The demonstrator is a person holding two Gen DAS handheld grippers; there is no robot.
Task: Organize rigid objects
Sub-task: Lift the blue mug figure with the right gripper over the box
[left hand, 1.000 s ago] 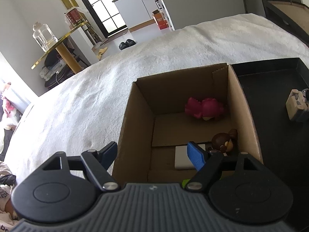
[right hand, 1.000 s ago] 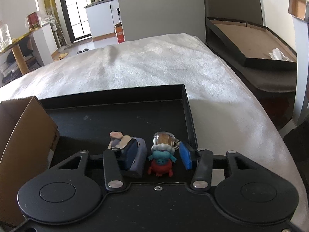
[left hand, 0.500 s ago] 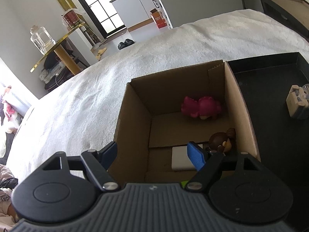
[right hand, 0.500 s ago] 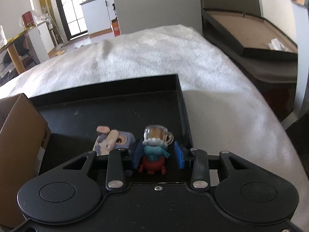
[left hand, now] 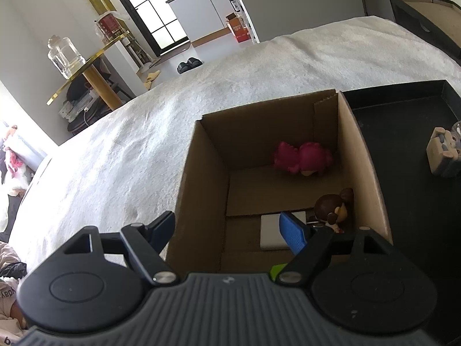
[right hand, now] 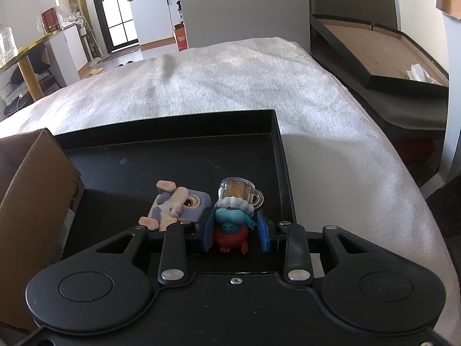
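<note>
Right gripper (right hand: 236, 232): its 2 blue pads have just been closing and now clamp the blue-and-red figurine (right hand: 232, 225) at its body, the left pad against its flank, the right pad apparently touching though the contact is partly hidden. The figurine stands upright near the right rim of the black tray (right hand: 276, 150) and carries a clear beer mug (right hand: 239, 191) on its head. Judged from its look it is hard moulded plastic: light, stiff, smooth enough to slip. The broad red-and-blue torso is the sound place to hold; the mug, with its thin handle, is probably the fragile part. Just left of it lies a lilac block-shaped figurine (right hand: 175, 209), tipped on its side.

Left gripper (left hand: 227, 230): jaws spread wide and holding nothing, poised over the near left wall of the cardboard box (left hand: 360, 155), 1 pad outside it, 1 inside.

Only the left wrist view shows the box interior: a magenta figurine (left hand: 302, 158), a brown-haired doll (left hand: 334, 207) and a white flat block (left hand: 273, 232). Only the right wrist view shows the grasp itself.
</note>
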